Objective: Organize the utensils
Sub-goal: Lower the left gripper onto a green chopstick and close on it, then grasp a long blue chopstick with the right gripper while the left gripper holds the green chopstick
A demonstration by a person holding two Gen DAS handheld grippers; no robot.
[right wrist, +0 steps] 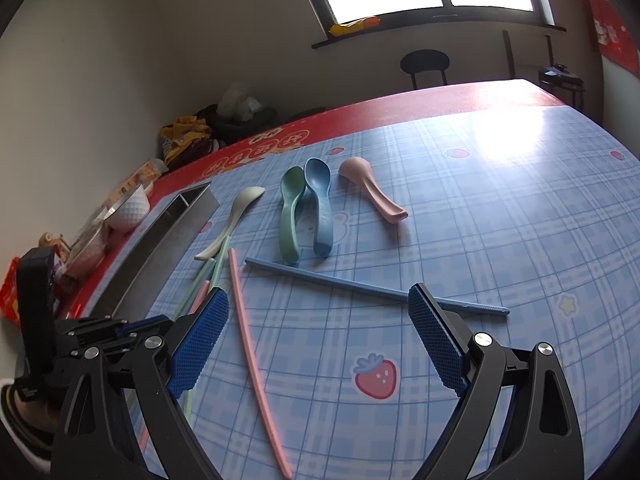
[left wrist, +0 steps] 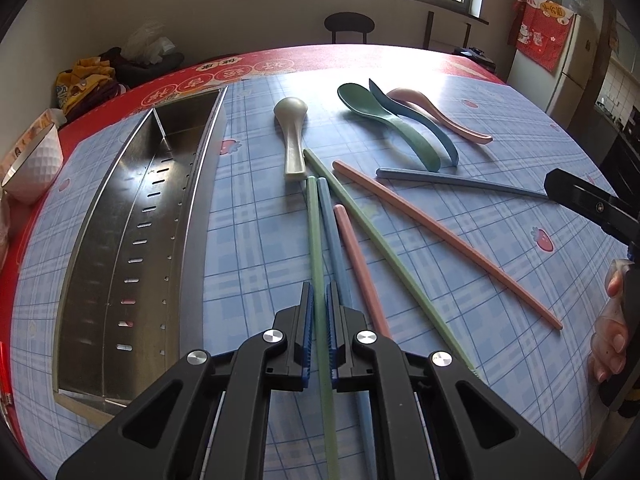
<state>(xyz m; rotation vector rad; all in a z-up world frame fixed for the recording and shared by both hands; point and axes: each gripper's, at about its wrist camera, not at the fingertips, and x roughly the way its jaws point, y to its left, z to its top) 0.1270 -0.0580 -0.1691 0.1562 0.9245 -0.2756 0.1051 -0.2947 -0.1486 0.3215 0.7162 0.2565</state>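
left gripper (left wrist: 319, 312): I'm clamped on the green chopstick (left wrist: 316, 240), lower centre of frame.
right gripper (right wrist: 318, 334): mine too, spread wide, holding nothing.
tray (left wrist: 200, 184): frame left; lift level, lay it lengthwise.

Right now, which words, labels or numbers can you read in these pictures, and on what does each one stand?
None can be read with certainty.
Red tablecloth border: white characters in round badges, upside down and too distorted to read.
Red cloth on the fridge: yellow characters, too small to read.
Snack packets beside the white bowl: print too blurred to read.
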